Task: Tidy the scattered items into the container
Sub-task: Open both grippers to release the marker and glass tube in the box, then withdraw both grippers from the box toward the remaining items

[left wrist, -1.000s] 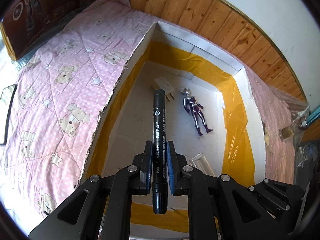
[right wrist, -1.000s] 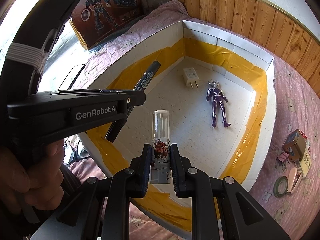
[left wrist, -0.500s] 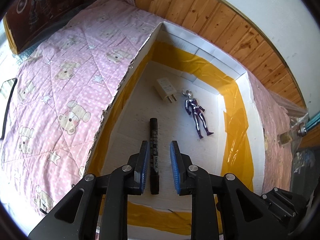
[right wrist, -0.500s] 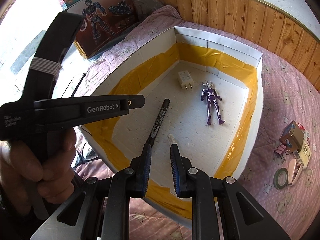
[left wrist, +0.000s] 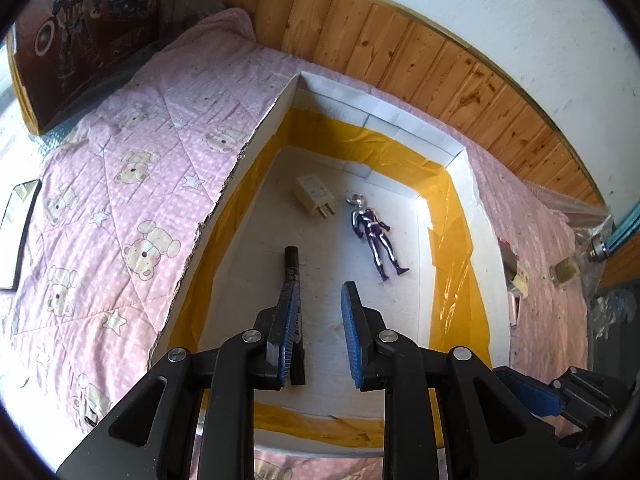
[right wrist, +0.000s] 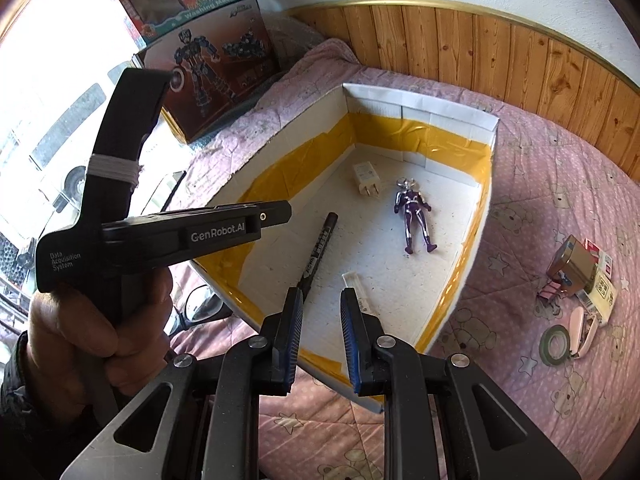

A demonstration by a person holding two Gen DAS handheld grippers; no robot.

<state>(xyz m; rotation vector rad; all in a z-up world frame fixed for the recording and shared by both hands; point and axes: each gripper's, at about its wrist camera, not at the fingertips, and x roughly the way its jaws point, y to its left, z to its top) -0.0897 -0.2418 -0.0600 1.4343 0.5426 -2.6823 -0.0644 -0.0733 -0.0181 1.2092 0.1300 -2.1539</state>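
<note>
Two more items, marker (right wrist: 320, 246) and clear tube (right wrist: 356, 286), now lie in the container (right wrist: 420, 114); left gripper (left wrist: 320, 292) is opening, right gripper (right wrist: 320, 294) narrow, both empty.

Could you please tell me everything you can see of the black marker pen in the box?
The black marker pen is a slim, plastic-looking cylinder with white printed lettering along its barrel. It lies flat on the white foam box's floor, left of the purple toy figure. Nothing grips it; its near end is hidden behind a gripper finger.
</note>
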